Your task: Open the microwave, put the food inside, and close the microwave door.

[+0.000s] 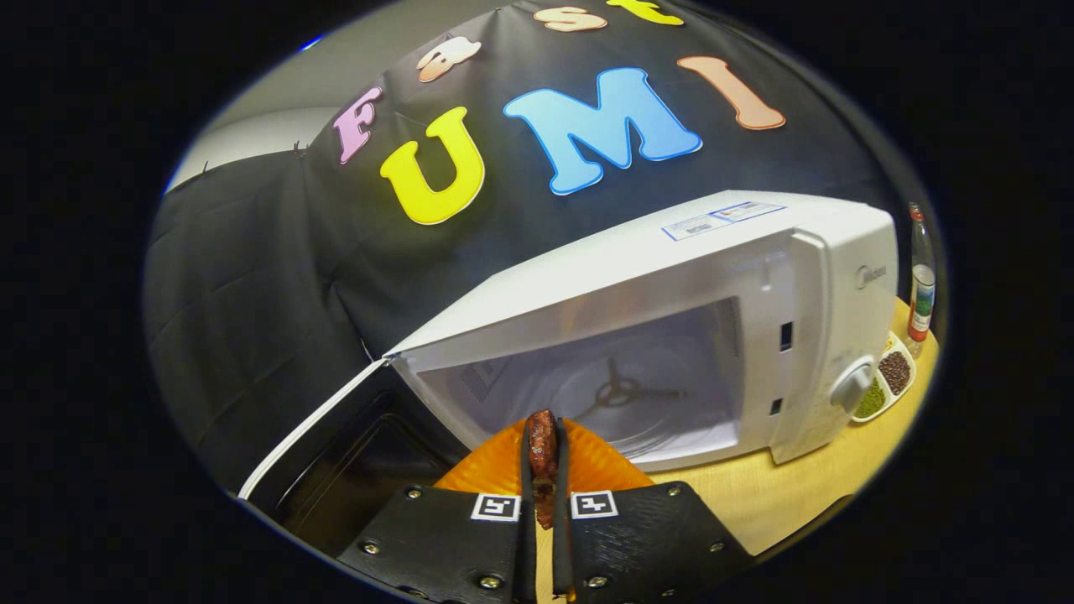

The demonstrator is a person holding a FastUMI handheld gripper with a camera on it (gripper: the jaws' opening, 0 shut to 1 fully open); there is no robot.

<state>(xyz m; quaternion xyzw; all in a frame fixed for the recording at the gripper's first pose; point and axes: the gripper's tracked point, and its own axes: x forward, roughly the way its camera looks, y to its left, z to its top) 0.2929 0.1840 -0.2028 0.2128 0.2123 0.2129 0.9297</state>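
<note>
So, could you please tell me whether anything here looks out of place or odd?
Nothing stands out. The white microwave has its door swung open, its glass turntable bare, and the tool is shut on a brown piece of food over an orange ridged plate.

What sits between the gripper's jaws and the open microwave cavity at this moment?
The gripper is shut on a brown piece of food; an orange plate lies just under and ahead, before the microwave cavity, in the gripper view.

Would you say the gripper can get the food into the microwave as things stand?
Probably yes: the door is swung open, the microwave cavity lies just ahead, and the gripper is shut on the food.
</note>
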